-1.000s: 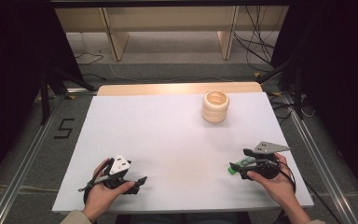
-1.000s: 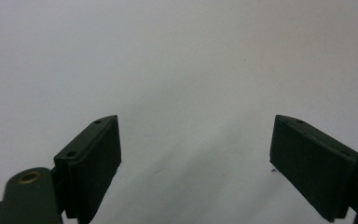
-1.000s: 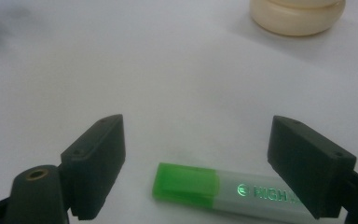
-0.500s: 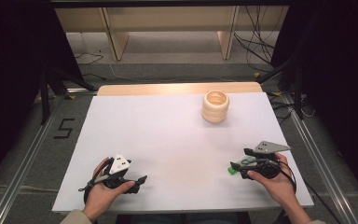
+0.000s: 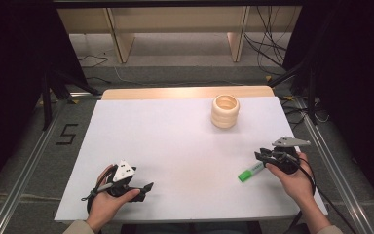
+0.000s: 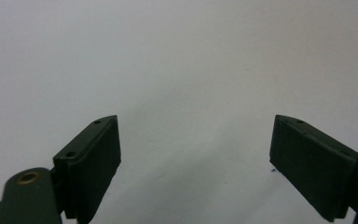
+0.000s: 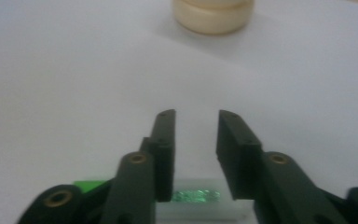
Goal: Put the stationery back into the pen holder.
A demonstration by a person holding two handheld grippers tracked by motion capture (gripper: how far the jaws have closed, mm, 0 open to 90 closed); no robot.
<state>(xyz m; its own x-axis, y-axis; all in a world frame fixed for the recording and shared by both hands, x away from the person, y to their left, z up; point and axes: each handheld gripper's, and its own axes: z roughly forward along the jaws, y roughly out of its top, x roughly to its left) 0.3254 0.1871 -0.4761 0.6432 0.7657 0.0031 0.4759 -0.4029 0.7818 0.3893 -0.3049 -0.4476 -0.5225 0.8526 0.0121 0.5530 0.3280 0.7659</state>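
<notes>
Lying on the white table (image 5: 175,136) near its right front edge, the green-capped white marker (image 5: 251,172) sits between the right gripper's (image 5: 263,157) jaws, which have just been narrowing. Left gripper (image 5: 143,187) rests spread wide.

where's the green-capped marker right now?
In the high view, the green-capped white marker lies on the white table at front right, just left of the right gripper, nearer the person than the stacked wooden rings.
</notes>
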